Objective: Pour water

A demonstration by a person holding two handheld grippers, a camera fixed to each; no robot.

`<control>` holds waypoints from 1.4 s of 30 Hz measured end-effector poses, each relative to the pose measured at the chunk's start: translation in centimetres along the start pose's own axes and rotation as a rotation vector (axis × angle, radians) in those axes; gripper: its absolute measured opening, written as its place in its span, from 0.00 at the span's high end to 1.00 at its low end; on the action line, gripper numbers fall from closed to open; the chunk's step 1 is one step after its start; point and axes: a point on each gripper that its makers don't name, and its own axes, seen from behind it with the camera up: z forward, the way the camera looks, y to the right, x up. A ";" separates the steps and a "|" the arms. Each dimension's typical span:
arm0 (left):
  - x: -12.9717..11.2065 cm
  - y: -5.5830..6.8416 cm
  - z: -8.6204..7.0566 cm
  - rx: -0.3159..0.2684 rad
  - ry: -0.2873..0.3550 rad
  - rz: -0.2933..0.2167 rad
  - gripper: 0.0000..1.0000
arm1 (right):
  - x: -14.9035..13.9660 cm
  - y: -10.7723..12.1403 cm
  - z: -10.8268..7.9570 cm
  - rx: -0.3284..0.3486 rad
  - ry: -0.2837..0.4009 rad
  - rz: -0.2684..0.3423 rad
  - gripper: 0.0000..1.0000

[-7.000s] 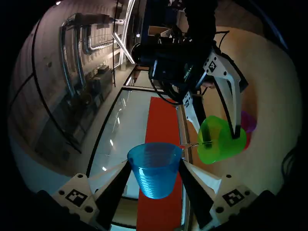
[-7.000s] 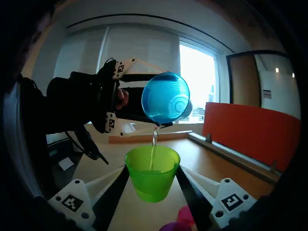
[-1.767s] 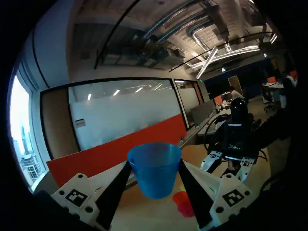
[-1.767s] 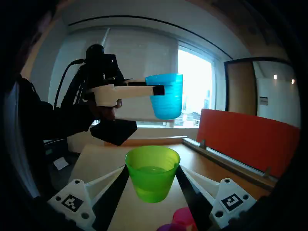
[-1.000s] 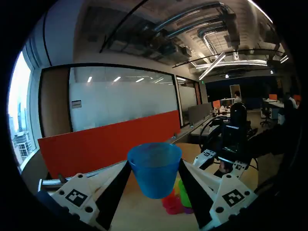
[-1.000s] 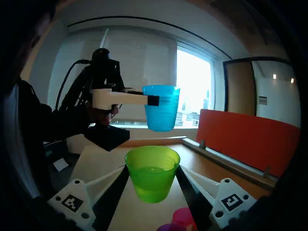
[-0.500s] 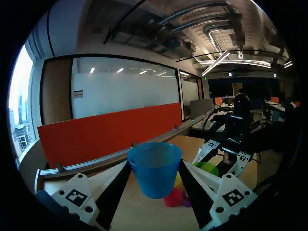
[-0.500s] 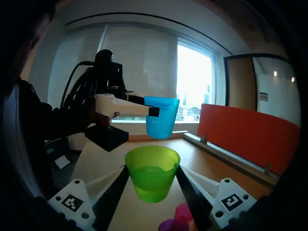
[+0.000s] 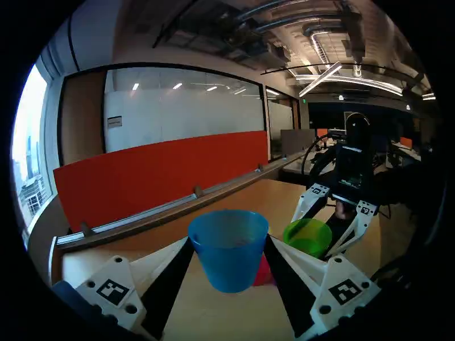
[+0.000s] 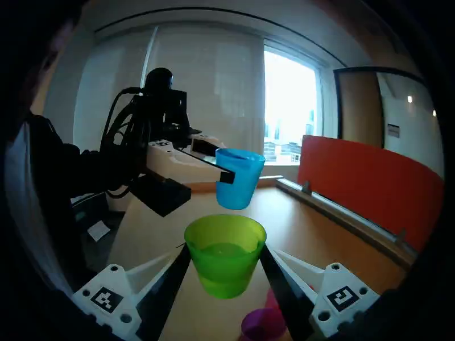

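Wooden desk (image 9: 250, 196) lay below, left claw (image 9: 228, 244) was clamped on blue cup (image 9: 228, 264) sitting between its fingers, right claw (image 10: 225, 250) was clamped on green cup (image 10: 225, 273) part-filled with water, blue cup hung just beyond green cup, apart.

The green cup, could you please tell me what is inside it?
Water sits in the green cup, its level visible through the translucent wall. Its floor cannot be made out.

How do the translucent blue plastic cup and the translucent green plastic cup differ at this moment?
The translucent blue plastic cup sits in the left claw; the translucent green plastic cup in the right claw. The green one holds water partway up; the blue one shows no water line. Both are roughly upright, same tapered shape.
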 end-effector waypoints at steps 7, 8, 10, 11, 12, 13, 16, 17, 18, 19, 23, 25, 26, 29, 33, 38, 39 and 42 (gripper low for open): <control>-2.0 0.8 0.3 -0.029 -0.049 0.018 0.14 | -0.9 -0.3 -0.2 0.008 -0.026 0.012 0.12; -2.3 0.9 0.4 -0.032 -0.056 0.024 0.14 | -1.0 -0.3 -0.2 0.010 -0.030 0.013 0.12; -2.9 1.2 0.5 -0.039 -0.069 0.032 0.14 | -1.2 -0.4 -0.2 0.013 -0.036 0.014 0.12; -3.3 1.3 0.6 -0.043 -0.077 0.036 0.14 | -1.3 -0.5 -0.2 0.016 -0.039 0.014 0.12; -3.6 1.4 0.7 -0.047 -0.082 0.038 0.14 | -1.5 -0.6 -0.2 0.017 -0.042 0.014 0.12; -3.8 1.5 0.7 -0.051 -0.087 0.039 0.14 | -1.6 -0.6 -0.2 0.019 -0.044 0.015 0.12; -4.6 1.8 0.9 -0.062 -0.102 0.041 0.14 | -2.0 -0.8 -0.3 0.023 -0.052 0.016 0.12; -4.8 2.0 1.0 -0.066 -0.106 0.040 0.14 | -2.2 -0.8 -0.3 0.024 -0.055 0.016 0.12; -5.0 2.0 1.1 -0.069 -0.110 0.040 0.14 | -2.3 -0.8 -0.3 0.025 -0.057 0.017 0.12; -5.2 2.1 1.1 -0.072 -0.114 0.038 0.14 | -2.5 -0.9 -0.3 0.025 -0.060 0.016 0.12; -6.2 2.3 1.4 -0.082 -0.131 0.033 0.14 | -3.0 -1.0 -0.4 0.029 -0.068 0.018 0.12; -6.6 2.4 1.5 -0.086 -0.138 0.034 0.14 | -3.2 -1.0 -0.5 0.032 -0.070 0.021 0.12; -6.9 2.5 1.5 -0.088 -0.142 0.035 0.14 | -3.3 -1.0 -0.6 0.033 -0.071 0.022 0.12; -7.5 2.8 1.8 -0.094 -0.154 0.042 0.14 | -3.7 -1.1 -0.7 0.035 -0.077 0.027 0.12; -8.2 3.2 2.0 -0.105 -0.167 0.045 0.14 | -4.2 -1.2 -0.9 0.035 -0.088 0.029 0.12; -9.1 3.9 2.2 -0.119 -0.186 0.052 0.14 | -5.1 -1.6 -1.2 0.047 -0.106 0.027 0.12; -9.3 4.0 2.2 -0.122 -0.191 0.054 0.14 | -5.3 -1.6 -1.2 0.049 -0.111 0.026 0.12; -9.9 4.3 2.3 -0.131 -0.208 0.062 0.14 | -5.9 -1.8 -1.3 0.050 -0.127 0.022 0.12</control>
